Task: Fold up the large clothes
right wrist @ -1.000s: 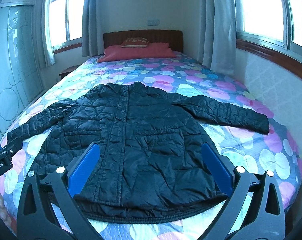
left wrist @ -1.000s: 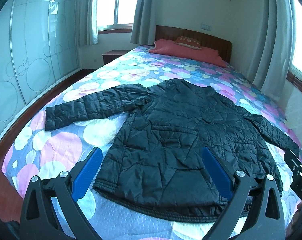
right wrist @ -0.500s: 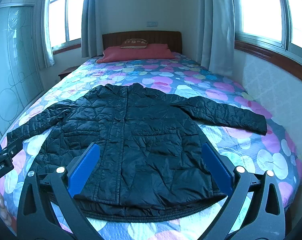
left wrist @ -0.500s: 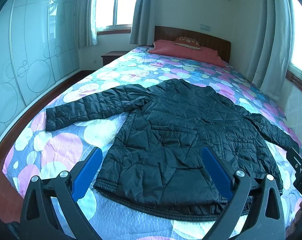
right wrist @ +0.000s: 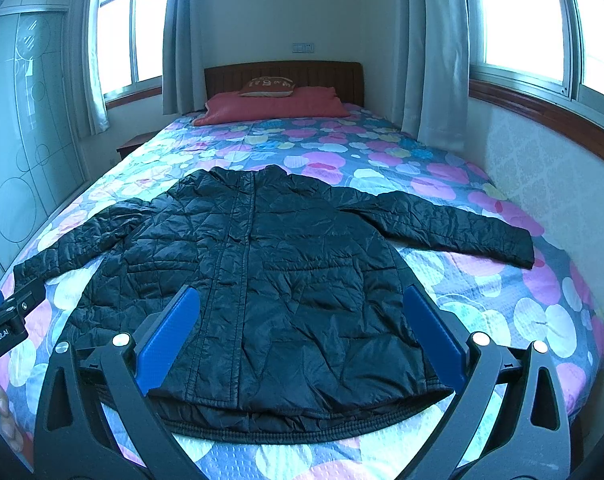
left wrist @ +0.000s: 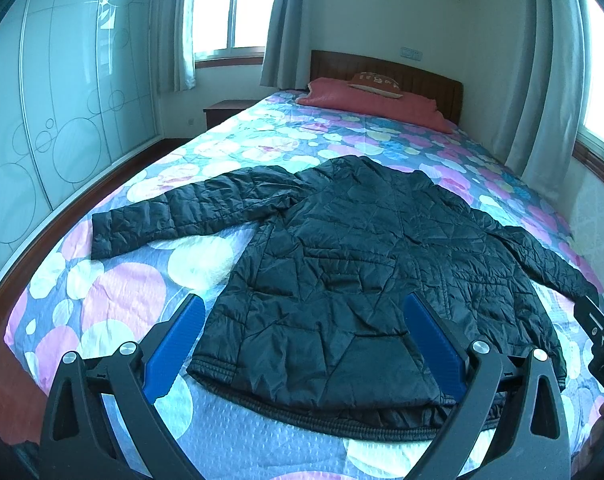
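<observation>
- A black quilted jacket (right wrist: pixel 277 280) lies flat, front up, on the bed (right wrist: pixel 522 312), sleeves spread to both sides and hem toward the foot edge.
- The right sleeve cuff (right wrist: pixel 518 248) lies near the bed's wall-side edge; the left cuff (left wrist: pixel 109 232) lies close to the edge facing the wardrobe (left wrist: pixel 41 120), with floor between.
- Bare floral bedspread stretches from the collar up to the red pillow (right wrist: pixel 277 106).
- The left gripper (left wrist: pixel 302 344) hovers above the hem, blue fingers (left wrist: pixel 177 344) spread wide, holding nothing.
- The right gripper (right wrist: pixel 302 340) hangs likewise, fingers (right wrist: pixel 434 336) wide apart, touching nothing.
- Both point toward the headboard (right wrist: pixel 281 72).
</observation>
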The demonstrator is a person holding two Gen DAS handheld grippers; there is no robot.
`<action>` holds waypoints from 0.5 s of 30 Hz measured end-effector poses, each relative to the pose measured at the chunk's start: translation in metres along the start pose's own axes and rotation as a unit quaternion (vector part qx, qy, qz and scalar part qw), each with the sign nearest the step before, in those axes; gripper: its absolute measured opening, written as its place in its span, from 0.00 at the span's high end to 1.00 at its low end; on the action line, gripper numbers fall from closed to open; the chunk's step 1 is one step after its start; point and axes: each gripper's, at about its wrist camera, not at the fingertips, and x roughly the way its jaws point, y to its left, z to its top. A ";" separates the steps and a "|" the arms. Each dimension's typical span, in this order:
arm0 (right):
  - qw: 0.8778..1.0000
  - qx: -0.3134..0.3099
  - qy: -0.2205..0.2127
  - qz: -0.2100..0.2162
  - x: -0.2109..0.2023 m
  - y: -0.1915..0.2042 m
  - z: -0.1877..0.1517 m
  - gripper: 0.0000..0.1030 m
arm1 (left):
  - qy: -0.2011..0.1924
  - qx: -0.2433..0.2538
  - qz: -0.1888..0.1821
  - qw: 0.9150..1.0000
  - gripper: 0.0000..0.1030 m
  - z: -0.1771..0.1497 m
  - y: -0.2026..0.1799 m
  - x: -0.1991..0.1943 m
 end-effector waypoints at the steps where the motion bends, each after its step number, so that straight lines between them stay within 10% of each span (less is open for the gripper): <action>1: 1.000 0.000 0.000 0.000 -0.001 -0.001 0.000 0.02 | 0.000 0.000 0.000 1.000 0.04 0.000 0.000 0.000; 15: 1.000 0.000 0.000 0.000 0.000 0.000 0.000 0.02 | 0.000 0.000 0.000 1.000 0.04 -0.001 0.001 -0.002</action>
